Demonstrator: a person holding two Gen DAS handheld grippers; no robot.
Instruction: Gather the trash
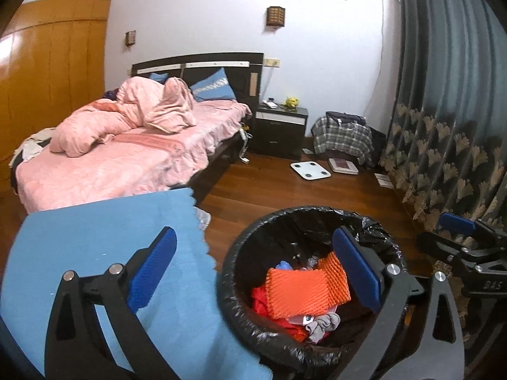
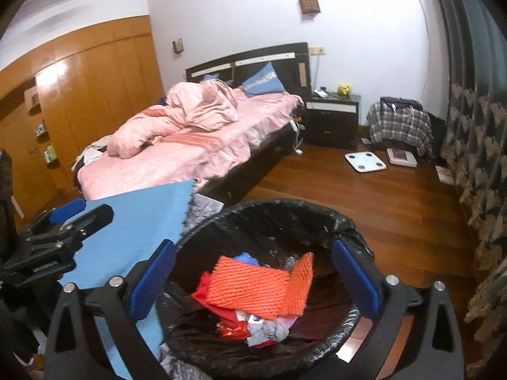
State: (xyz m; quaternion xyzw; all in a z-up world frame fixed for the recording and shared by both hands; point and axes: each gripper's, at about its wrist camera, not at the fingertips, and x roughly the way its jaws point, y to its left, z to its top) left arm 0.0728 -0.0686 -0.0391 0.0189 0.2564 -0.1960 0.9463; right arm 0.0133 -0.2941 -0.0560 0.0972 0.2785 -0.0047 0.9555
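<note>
A black-lined trash bin (image 1: 240, 247) (image 2: 355, 228) stands on the wood floor. Inside lie orange foam netting (image 1: 298, 291) (image 2: 253, 285), red wrappers and grey scraps. My left gripper (image 1: 253, 272) is open and empty, its left finger over a blue cloth (image 1: 95, 237) and its right finger over the bin. My right gripper (image 2: 253, 278) is open and empty, straddling the bin from above. The right gripper also shows at the right edge of the left wrist view (image 1: 459, 237). The left gripper shows at the left of the right wrist view (image 2: 63, 221).
A bed with pink bedding (image 1: 126, 152) (image 2: 196, 139) stands behind the blue cloth (image 2: 133, 221). A dark nightstand (image 1: 282, 126), white scale (image 1: 310, 169), plaid bag (image 1: 345, 136) and patterned curtain (image 1: 443, 126) line the far side. Wooden wardrobes (image 2: 79, 95) stand left.
</note>
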